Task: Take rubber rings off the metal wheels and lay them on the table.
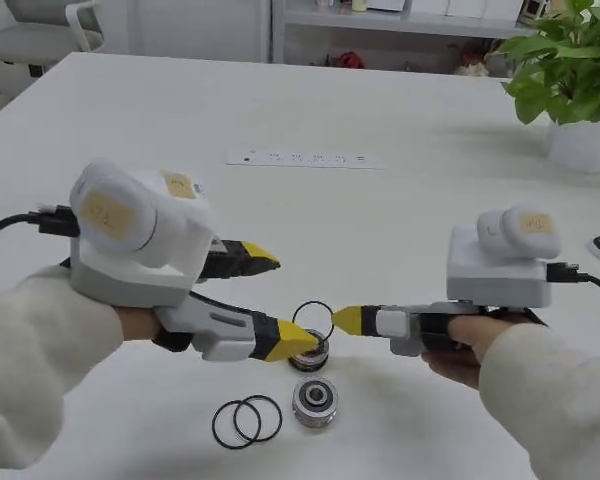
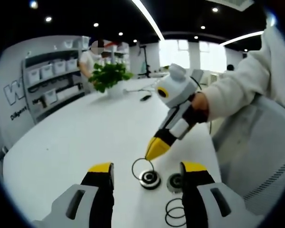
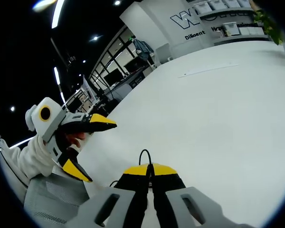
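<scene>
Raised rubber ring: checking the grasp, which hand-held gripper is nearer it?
Right. The right hand-held gripper pinches the rubber ring; the left hand-held gripper is open beside the metal wheel.

right gripper (image 3: 149, 170): jaws pinched on rubber ring (image 3: 144, 151) | left gripper (image 3: 100, 152): at left, jaws apart | white table (image 3: 218, 104)

White surface (image 1: 400, 110), midday: two wheels (image 1: 314, 397), two loose overlapping rings (image 1: 246, 421) beside them, a power strip (image 1: 302, 158), a potted plant (image 1: 578, 100).
</scene>
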